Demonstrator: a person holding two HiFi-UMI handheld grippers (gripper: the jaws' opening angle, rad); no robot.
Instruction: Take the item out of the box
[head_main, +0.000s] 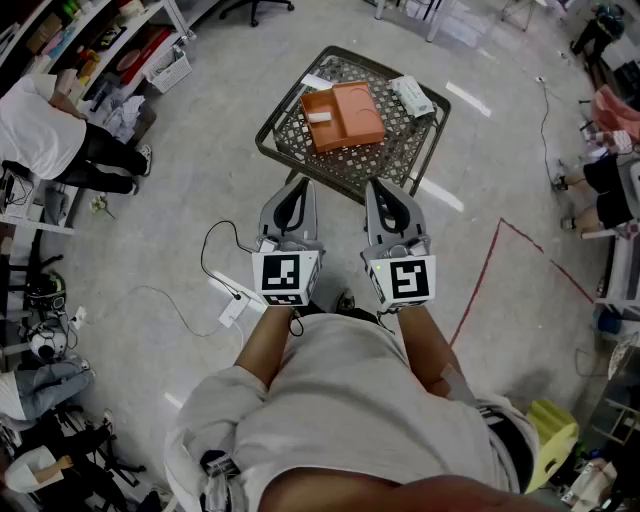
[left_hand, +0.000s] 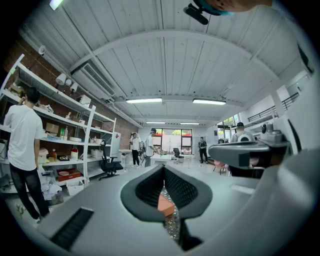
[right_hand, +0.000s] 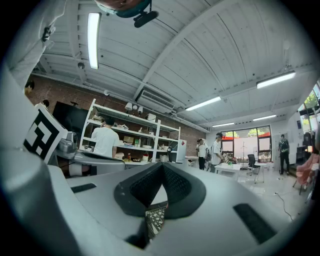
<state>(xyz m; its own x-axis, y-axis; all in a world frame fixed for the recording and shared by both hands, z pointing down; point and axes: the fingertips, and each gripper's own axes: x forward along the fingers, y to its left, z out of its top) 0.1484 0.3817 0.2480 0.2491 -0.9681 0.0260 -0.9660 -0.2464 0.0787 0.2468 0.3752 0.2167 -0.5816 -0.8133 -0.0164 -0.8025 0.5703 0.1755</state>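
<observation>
1. My left gripper (head_main: 302, 186) and right gripper (head_main: 377, 186) were level, side by side, fingers closed together on nothing; I judged the reach not yet begun.
2. The small white flat item (head_main: 318, 116) lay inside the shallow orange box (head_main: 352, 122) on the dark wire-mesh bench (head_main: 400, 155), ahead of both grippers.

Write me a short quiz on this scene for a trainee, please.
1. True or false: the orange box lies on the floor.
2. In the head view, the white packet lies on which side of the orange box? A left, B right, C on top.
3. Fill in: the left hand-held gripper and the right hand-held gripper both have jaws ___.
Key: 1 false, it sits on the wire table; 2 B; 3 shut.
</observation>
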